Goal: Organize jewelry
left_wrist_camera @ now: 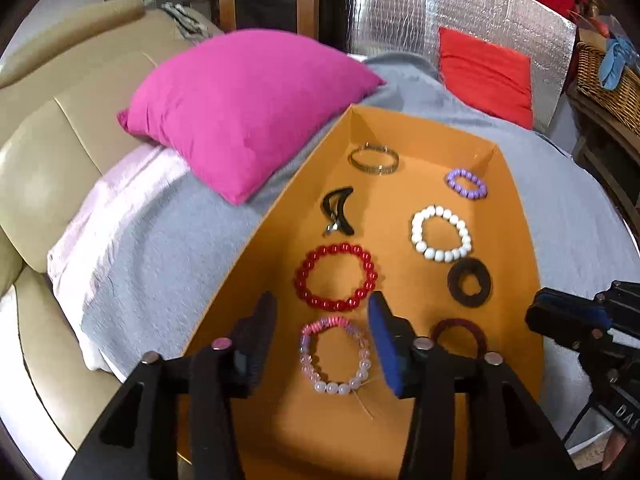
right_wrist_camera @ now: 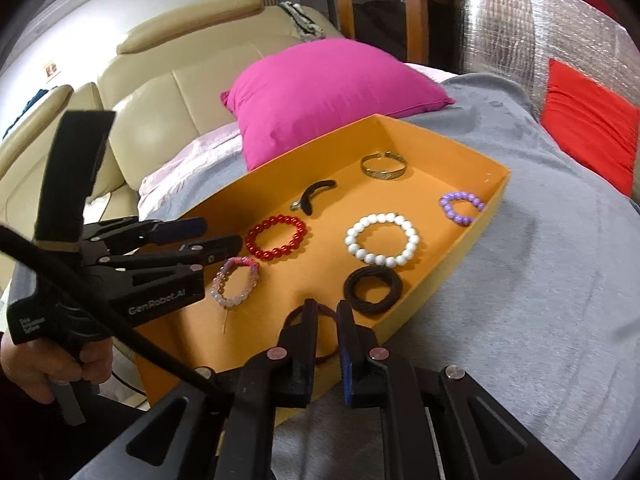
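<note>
Now the left tool [left_wrist_camera: 322, 320] stands about half open over the near end of the orange tray [left_wrist_camera: 516, 216], with nothing pressed between its pads. The pink-and-clear bead bracelet [left_wrist_camera: 336, 356] lies flat on the tray floor in the gap between the two fingers, touching neither pad as far as the left wrist view shows. From the right wrist view the same tool [right_wrist_camera: 222, 236] reaches in from the left, its tips just above that bracelet [right_wrist_camera: 237, 282].

The right tool [right_wrist_camera: 326, 312] is almost shut, only a narrow slit left between the fingers. Its tips sit at the dark red hair tie [right_wrist_camera: 332, 356], whose loop runs behind and between the fingers at the tray's near edge; whether the pads pinch the tie or merely straddle it I cannot tell. In the left wrist view the hair tie [left_wrist_camera: 460, 338] lies on the tray floor, with the right tool [left_wrist_camera: 568, 316] to its right, at the tray's right wall.

Beyond the left tool, the red bead bracelet [left_wrist_camera: 336, 276] lies just past the pink one, then a black curved clip [left_wrist_camera: 340, 210] and a metal bangle [left_wrist_camera: 375, 159] at the far end. On the right side lie a black scrunchie [left_wrist_camera: 470, 282], a white bead bracelet [left_wrist_camera: 440, 234] and a small purple bead bracelet [left_wrist_camera: 467, 183]. The tray rests on a grey blanket [left_wrist_camera: 160, 272] over a bed, with a magenta pillow [left_wrist_camera: 240, 108] beside it.
</note>
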`<state>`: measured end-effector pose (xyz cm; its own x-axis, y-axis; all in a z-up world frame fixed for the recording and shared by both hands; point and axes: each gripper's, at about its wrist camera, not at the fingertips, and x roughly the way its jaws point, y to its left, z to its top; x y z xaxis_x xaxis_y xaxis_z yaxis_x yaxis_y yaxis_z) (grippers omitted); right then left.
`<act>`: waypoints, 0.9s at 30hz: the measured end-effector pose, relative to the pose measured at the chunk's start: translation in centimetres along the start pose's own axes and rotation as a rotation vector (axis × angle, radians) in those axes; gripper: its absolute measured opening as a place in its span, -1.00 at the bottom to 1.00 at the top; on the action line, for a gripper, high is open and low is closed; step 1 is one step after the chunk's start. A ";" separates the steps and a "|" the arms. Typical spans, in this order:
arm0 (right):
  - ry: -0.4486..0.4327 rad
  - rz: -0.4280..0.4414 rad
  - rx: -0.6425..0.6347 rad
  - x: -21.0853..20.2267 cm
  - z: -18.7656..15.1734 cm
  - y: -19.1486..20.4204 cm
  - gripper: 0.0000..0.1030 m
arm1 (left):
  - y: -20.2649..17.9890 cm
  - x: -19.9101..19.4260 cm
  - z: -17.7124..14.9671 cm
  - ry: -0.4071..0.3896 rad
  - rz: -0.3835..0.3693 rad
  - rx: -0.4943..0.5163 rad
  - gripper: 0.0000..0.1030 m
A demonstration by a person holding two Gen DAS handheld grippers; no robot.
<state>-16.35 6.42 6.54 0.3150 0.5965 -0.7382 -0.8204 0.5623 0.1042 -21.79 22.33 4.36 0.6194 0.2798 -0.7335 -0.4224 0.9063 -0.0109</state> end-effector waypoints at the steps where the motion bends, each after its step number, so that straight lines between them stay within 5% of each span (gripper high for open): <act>1: -0.005 -0.003 0.007 -0.2 0.0 -0.2 -0.76 | -0.2 -0.3 0.1 -0.017 0.010 0.007 0.15; 5: -0.017 -0.024 0.041 -1.3 0.0 -1.4 -0.53 | -0.6 -1.6 0.4 -0.085 0.054 0.020 0.47; 9: -0.037 -0.044 0.061 -2.4 -0.3 -2.3 0.20 | -0.9 -3.0 0.5 -0.133 0.073 0.003 0.54; 10: -0.050 -0.055 0.059 -2.8 -0.4 -2.4 0.24 | -0.9 -3.2 0.5 -0.137 0.083 -0.003 0.57; 17: -0.057 -0.084 0.066 -4.5 -1.2 -3.8 0.24 | -2.1 -5.1 0.4 -0.168 0.264 0.004 0.57; 27: -0.107 -0.088 0.085 -7.8 -1.6 -4.6 0.24 | -2.5 -9.6 0.5 -0.230 0.247 -0.069 0.57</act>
<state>-15.79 -1.73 10.78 0.4366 0.5983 -0.6719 -0.7455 0.6586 0.1020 -26.35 17.53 11.80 0.6223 0.5594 -0.5476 -0.6174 0.7808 0.0960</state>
